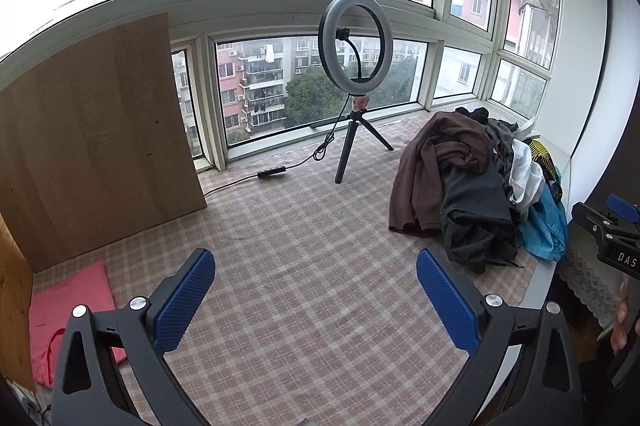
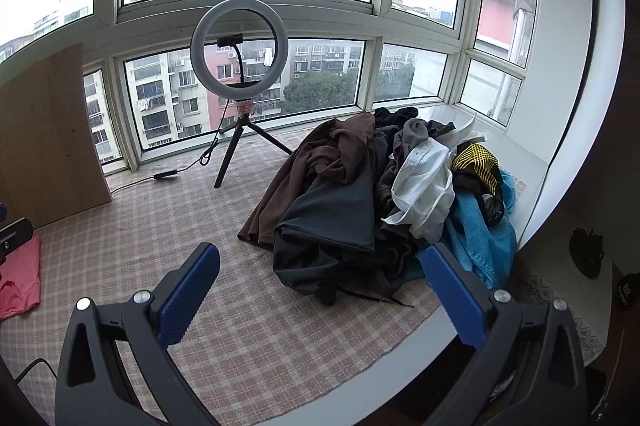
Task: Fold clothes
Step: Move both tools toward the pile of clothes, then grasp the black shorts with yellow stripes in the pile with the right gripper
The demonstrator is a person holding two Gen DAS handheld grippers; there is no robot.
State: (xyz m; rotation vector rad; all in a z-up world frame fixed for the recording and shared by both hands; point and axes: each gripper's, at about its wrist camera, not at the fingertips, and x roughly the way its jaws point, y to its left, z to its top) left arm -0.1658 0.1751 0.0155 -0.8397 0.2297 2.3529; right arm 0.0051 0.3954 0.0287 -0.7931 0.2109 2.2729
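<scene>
A heap of unfolded clothes [image 1: 476, 182] [image 2: 376, 202] in brown, dark grey, white, blue and yellow lies at the right end of the checked tablecloth [image 1: 304, 266] [image 2: 168, 250]. A folded pink garment [image 1: 68, 310] [image 2: 20, 274] lies flat at the left. My left gripper [image 1: 316, 296] hangs open above bare cloth, well left of the heap. My right gripper [image 2: 320, 290] is open too, with the heap's dark grey front edge just beyond its fingers. Neither holds anything.
A ring light on a small tripod [image 1: 354, 86] [image 2: 238, 86] stands at the back by the window, its cable [image 1: 272, 172] trailing left. A wooden board [image 1: 92, 130] [image 2: 44, 134] leans upright at the left. The table's edge [image 2: 400, 346] runs along the right.
</scene>
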